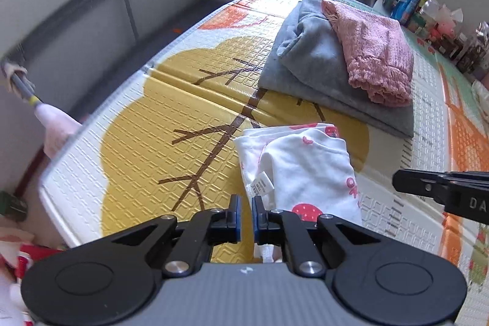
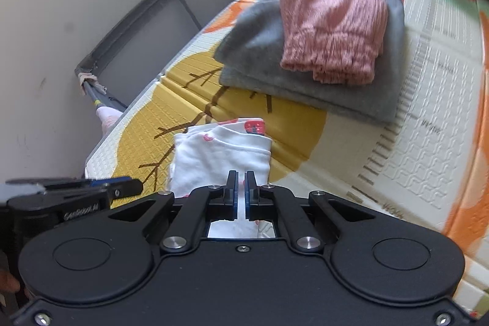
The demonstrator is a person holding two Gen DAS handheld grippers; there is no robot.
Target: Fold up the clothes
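At lower centre of both views, a white printed garment [image 1: 305, 170] lies loosely folded on the play mat [image 1: 146, 124]. Left gripper [image 1: 245, 211] and right gripper [image 2: 241, 187] fingers are nearly closed, gripping nothing. Light, limp cloth is judged; its hem corners should be pinched.

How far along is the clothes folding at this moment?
Done: a folded pink top sits on a folded grey garment at the back of the mat. In hand: the white printed garment lies partly folded under both claws, left claw and right claw, neither visibly gripping it. Left: finishing that fold and stacking it.
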